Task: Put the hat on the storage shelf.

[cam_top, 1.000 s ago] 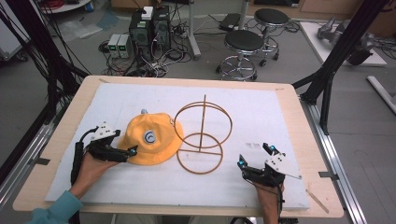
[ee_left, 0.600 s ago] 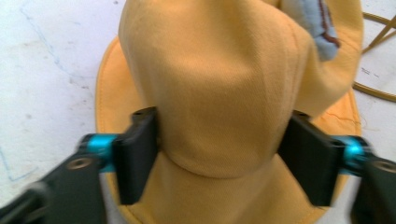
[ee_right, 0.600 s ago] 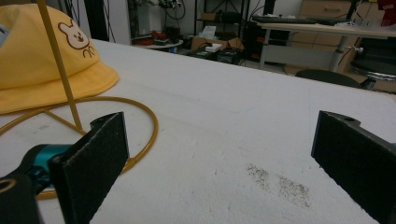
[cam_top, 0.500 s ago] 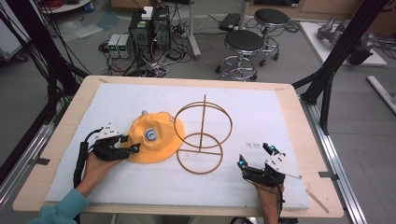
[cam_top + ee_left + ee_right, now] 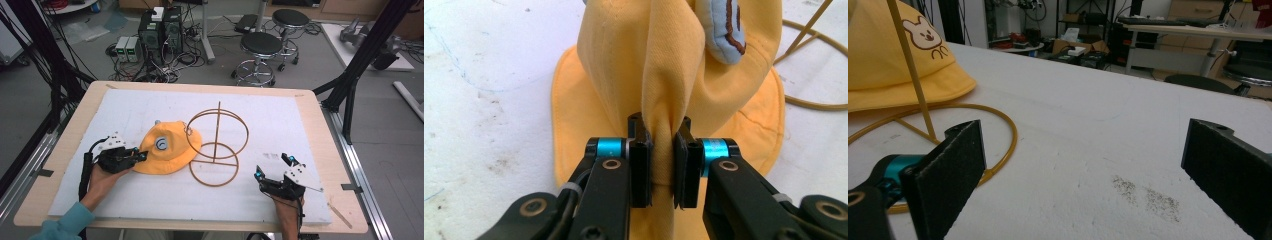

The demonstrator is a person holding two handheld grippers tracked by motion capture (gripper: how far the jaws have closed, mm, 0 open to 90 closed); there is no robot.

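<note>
Left gripper (image 5: 663, 165) just closing, now clamped on yellow bucket hat (image 5: 167, 150) crown fold; lift straight, clear of wire hat stand (image 5: 216, 145); right gripper (image 5: 1083, 170) released

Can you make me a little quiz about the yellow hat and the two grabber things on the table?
1. True or false: the left gripper has pinched a fold of the yellow hat.
2. What stands right beside the hat? A) a wire stand with rings B) a blue bucket C) a stack of plates
3. Fill in: the right gripper has its jaws wide ____ over the bare white mat.

Key
1. True. Its pads press a bunched fold of the crown; the jaws have just been closing on it.
2. A, the wire stand.
3. open; nothing is between them.
</note>
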